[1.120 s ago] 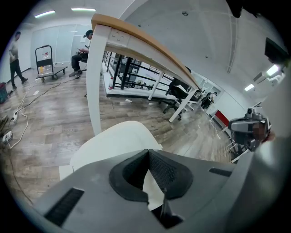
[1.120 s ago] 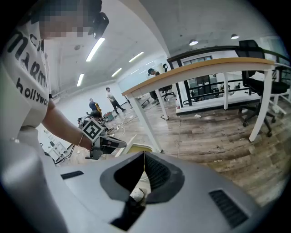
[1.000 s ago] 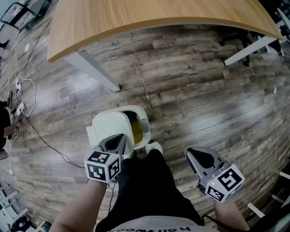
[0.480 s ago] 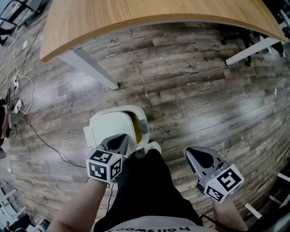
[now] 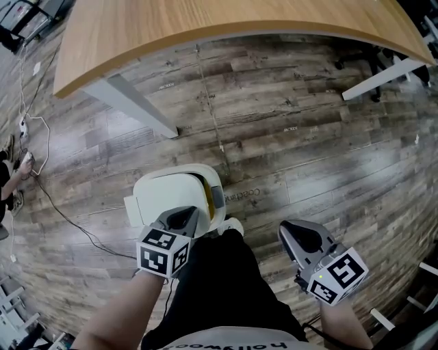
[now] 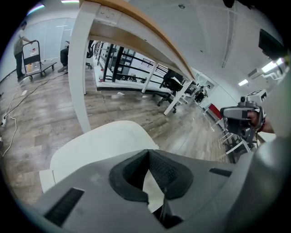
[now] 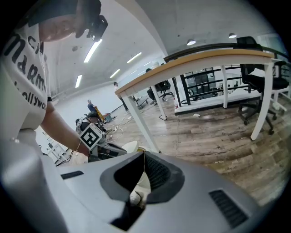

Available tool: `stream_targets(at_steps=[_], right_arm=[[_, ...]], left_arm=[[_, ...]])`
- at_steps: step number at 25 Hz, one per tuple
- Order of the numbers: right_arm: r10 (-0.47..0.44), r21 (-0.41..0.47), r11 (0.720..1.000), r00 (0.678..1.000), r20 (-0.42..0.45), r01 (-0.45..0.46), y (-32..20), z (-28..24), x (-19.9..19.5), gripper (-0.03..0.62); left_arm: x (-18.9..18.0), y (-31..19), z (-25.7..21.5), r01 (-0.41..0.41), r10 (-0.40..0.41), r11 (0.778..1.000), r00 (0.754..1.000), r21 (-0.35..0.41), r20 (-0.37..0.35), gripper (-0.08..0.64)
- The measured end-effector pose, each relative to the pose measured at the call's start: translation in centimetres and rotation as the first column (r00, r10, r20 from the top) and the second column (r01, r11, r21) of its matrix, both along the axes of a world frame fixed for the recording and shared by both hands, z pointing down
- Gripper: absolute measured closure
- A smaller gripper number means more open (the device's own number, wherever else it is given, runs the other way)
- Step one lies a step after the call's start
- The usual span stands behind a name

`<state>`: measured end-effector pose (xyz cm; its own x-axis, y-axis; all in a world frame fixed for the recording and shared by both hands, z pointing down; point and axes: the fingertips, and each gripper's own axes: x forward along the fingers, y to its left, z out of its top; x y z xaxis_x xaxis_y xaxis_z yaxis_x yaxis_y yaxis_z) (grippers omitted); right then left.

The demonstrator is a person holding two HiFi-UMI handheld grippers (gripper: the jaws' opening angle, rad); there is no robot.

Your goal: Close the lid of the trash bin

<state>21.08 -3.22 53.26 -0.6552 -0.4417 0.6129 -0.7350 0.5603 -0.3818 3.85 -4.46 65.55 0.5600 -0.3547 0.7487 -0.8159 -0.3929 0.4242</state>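
In the upper left of the head view, a white leg (image 5: pixel 133 108) slants down from the wooden counter (image 5: pixel 219 20) that spans the top of the frame. Below it, left of centre and low in the frame, the trash bin (image 5: pixel 217 199) stands on the wood-plank floor (image 5: pixel 321 157). Its cream-white lid (image 5: pixel 168 195) is lowered almost flat. Only a narrow grey and yellowish sliver of the rim shows along the lid's right edge, and what is inside cannot be made out. The left hand-held gripper (image 5: pixel 186 215) is clenched on nothing, its tip over the lid's near edge; whether it touches the lid cannot be told. Right of the person's black-clad leg (image 5: pixel 219 280), the right hand-held gripper (image 5: pixel 293 234) is also clenched and empty, over floor well apart from the bin.
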Motion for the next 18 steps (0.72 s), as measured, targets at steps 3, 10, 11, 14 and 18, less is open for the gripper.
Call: stream_targets(at_steps=[3,10,11,14,18], right_arm=[[-0.008,-0.005,1.000,1.000,-0.002,0.008,0.0,0.3,-0.2,0.581],[-0.008,-0.019,1.000,1.000,-0.013,0.007,-0.1,1.0,0.4,0.581],[-0.008,-0.019,1.000,1.000,-0.014,0.008,-0.2,1.1,0.5,0.581],[-0.009,-0.019,1.000,1.000,-0.016,0.009,-0.3,1.4,0.8,0.581],[-0.008,-0.025,1.000,1.000,-0.018,0.007,-0.2,1.8,1.2,0.581]], left_arm=[[0.2,0.0,0.4,-0.004,0.004,1.000,1.000,-0.008,-0.005,0.554],[0.6,-0.2,1.4,-0.023,0.023,1.000,1.000,-0.021,-0.008,0.554],[0.6,-0.2,1.6,-0.021,0.020,0.999,1.000,-0.024,-0.008,0.554],[0.8,-0.3,2.2,-0.006,0.006,0.999,1.000,-0.032,-0.008,0.554],[1.0,-0.3,2.8,0.001,-0.001,0.999,1.000,-0.040,-0.007,0.554]])
